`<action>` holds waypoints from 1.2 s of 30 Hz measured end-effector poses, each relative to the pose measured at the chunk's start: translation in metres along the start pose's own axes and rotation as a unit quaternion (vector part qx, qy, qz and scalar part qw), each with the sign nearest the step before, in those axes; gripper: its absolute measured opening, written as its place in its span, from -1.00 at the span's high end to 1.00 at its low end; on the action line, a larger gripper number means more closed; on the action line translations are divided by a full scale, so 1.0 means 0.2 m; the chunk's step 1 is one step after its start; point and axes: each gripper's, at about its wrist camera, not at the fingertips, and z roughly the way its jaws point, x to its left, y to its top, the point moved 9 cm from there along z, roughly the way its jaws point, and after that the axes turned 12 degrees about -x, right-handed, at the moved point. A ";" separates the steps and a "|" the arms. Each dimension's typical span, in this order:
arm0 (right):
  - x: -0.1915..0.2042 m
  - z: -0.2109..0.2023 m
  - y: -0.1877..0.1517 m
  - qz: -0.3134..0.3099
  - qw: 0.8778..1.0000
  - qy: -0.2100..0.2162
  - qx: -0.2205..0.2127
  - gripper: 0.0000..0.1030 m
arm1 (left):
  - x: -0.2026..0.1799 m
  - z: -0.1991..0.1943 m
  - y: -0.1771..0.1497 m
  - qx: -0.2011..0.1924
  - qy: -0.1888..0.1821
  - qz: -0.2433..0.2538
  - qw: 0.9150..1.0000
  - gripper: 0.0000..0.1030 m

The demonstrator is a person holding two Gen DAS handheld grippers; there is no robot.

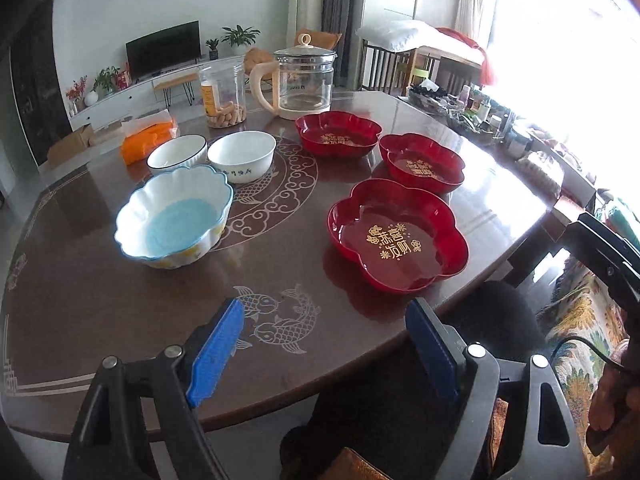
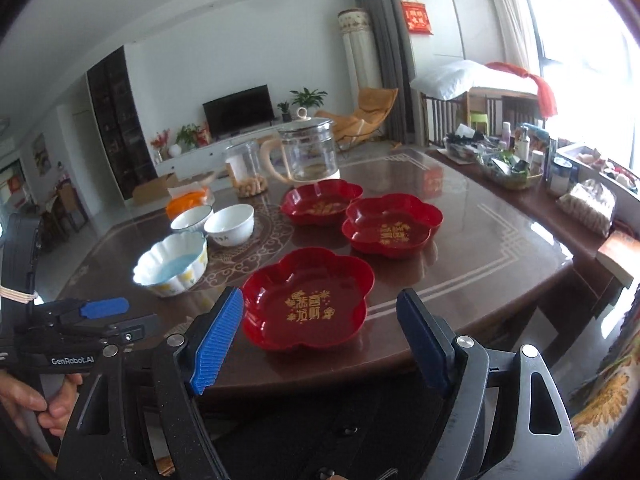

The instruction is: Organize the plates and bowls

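We held both claws, left (image 1: pixel 324 344) and right (image 2: pixel 320 334), wide apart and empty near the glossy red flower-shaped plastic plate (image 2: pixel 306 300), whose slick rim might slip when pinched.

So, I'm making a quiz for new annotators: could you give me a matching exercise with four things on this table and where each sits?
Things:
1. scalloped bowl with blue inside
2. clear glass kettle with cream handle
3. nearest red flower-shaped plate
4. orange packet

Places:
A. far side of the brown table, behind the red plates
B. table's near edge, right side
C. far left, behind the two white bowls
D. left side, in front of the two white bowls

Pairs: 1-D, 2-A, 3-B, 4-C
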 end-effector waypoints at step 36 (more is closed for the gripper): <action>-0.47 1.23 0.42 0.036 0.976 0.021 0.212 -0.66 | 0.14 1.19 0.91 0.084 -0.021 -0.026 0.996 -0.61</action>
